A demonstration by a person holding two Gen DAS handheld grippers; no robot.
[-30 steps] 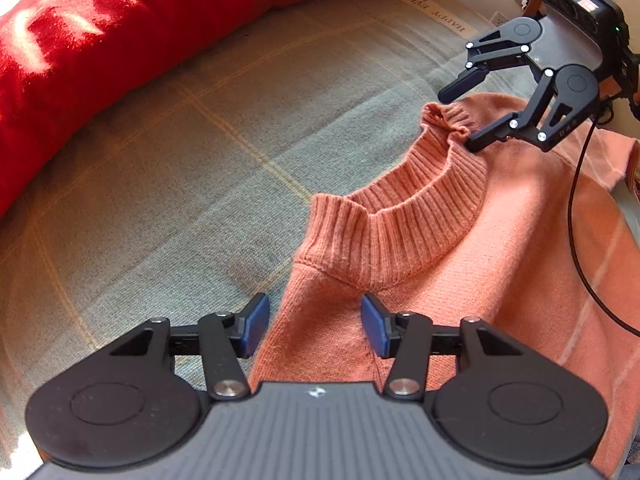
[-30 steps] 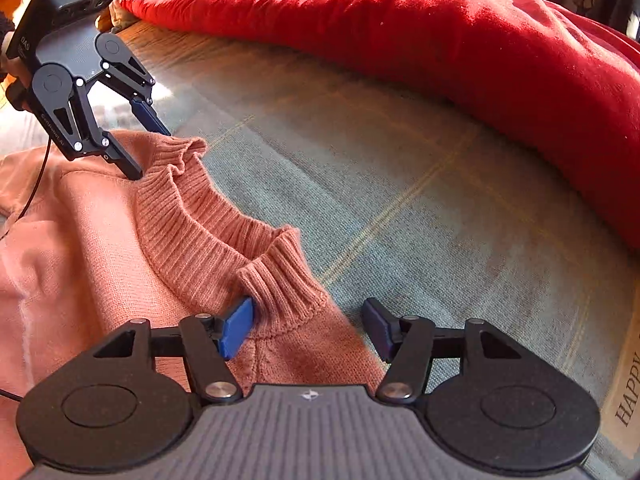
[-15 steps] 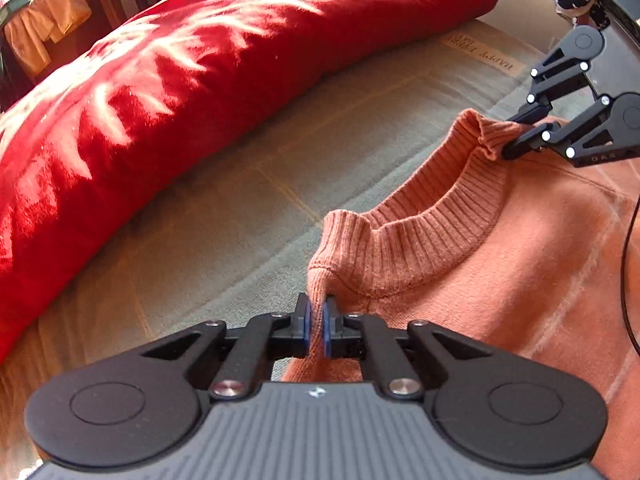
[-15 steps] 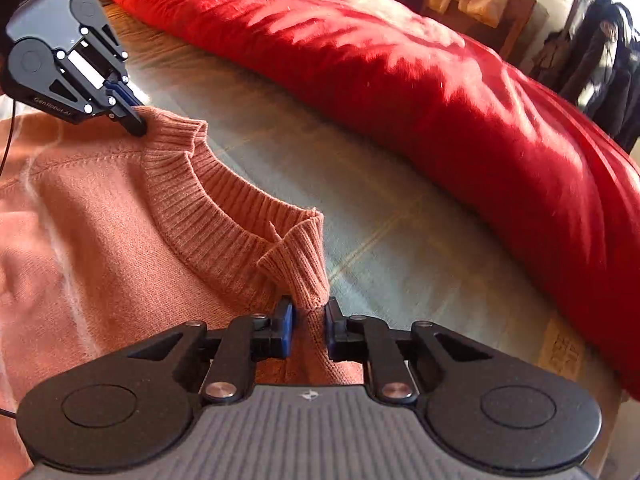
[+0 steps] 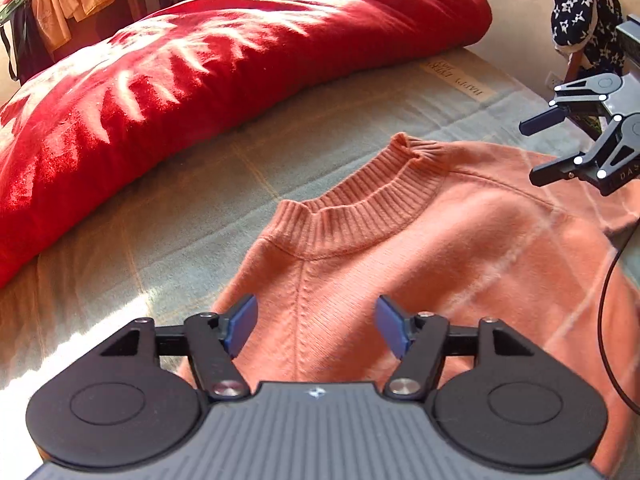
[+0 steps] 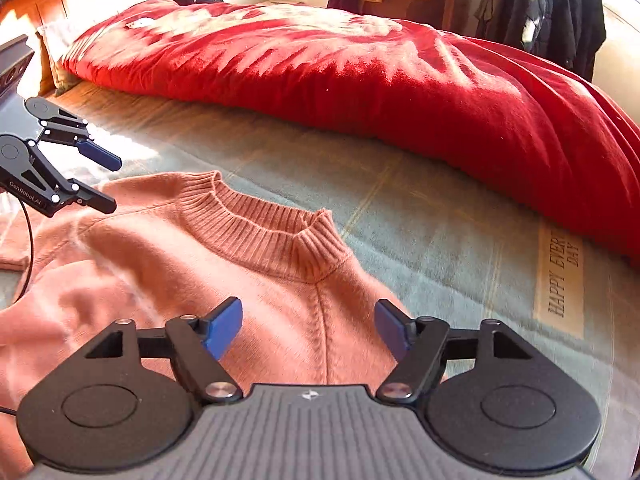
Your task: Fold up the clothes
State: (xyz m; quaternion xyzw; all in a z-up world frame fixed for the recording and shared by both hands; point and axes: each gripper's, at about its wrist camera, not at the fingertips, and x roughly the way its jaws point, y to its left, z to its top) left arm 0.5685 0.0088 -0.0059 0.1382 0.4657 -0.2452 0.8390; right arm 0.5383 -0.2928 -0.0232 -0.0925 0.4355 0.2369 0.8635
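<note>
Both sets of jaws spread wide and gripping nothing, the left gripper [image 5: 316, 326] and right gripper [image 6: 308, 326] hover over the orange sweater [image 5: 420, 264], which lies flat on the grey-green bedspread [image 6: 420, 216], ribbed collar [image 6: 264, 224] just ahead of each, red blanket [image 6: 360, 80] beyond.

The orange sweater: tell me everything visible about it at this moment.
The orange sweater is a salmon-orange knit with a ribbed mock-neck collar and a raised seam running down from each end of the collar. It lies spread, front or back up, on the grey-green plaid bed cover, collar toward the red blanket, faint pale lines crossing it. Both the left gripper and right gripper hover open over its shoulders; neither grips it.
</note>
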